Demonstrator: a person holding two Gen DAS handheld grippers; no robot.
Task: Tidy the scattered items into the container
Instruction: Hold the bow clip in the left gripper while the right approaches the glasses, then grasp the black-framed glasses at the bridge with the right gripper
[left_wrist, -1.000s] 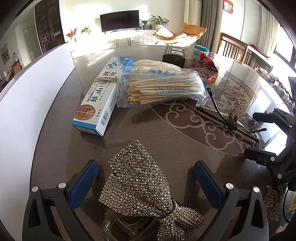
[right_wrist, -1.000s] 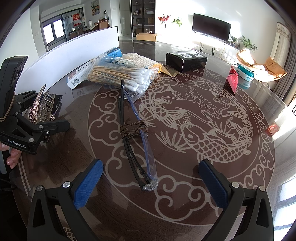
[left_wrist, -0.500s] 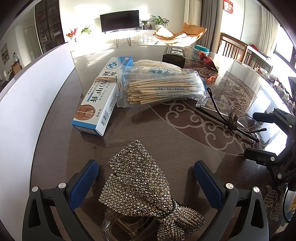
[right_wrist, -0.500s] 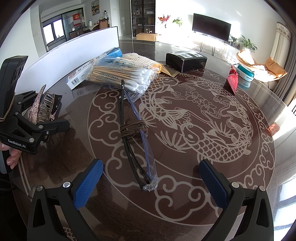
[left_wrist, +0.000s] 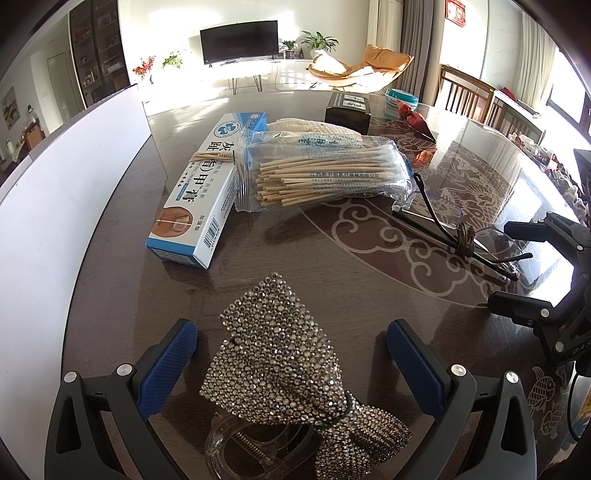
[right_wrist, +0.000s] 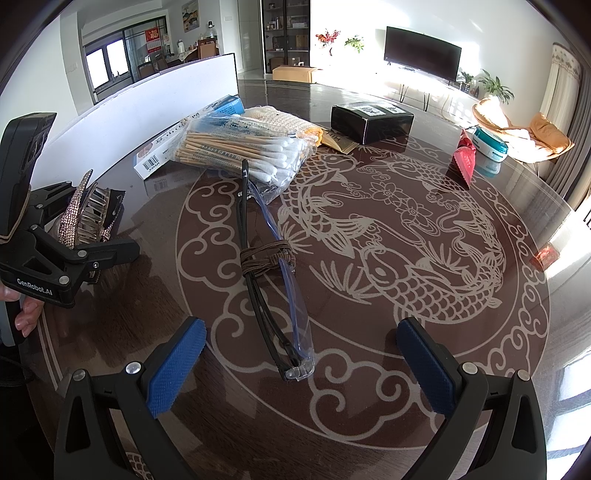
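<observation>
rhinestone hair clip (left_wrist: 280, 354), 1; glasses (right_wrist: 273, 280), 1; swab bag (left_wrist: 325, 173), 1

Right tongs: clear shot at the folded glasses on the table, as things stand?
Probably yes. The right tongs stand open, and the folded glasses lie flat on the table straight ahead, their near end between the blue pads. Nothing sits in between; the cotton swab bag only meets their far end.

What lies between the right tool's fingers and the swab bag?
The folded glasses, tied with brown cord, lie on the table between the right tool and the swab bag; the right wrist view shows it.
</observation>
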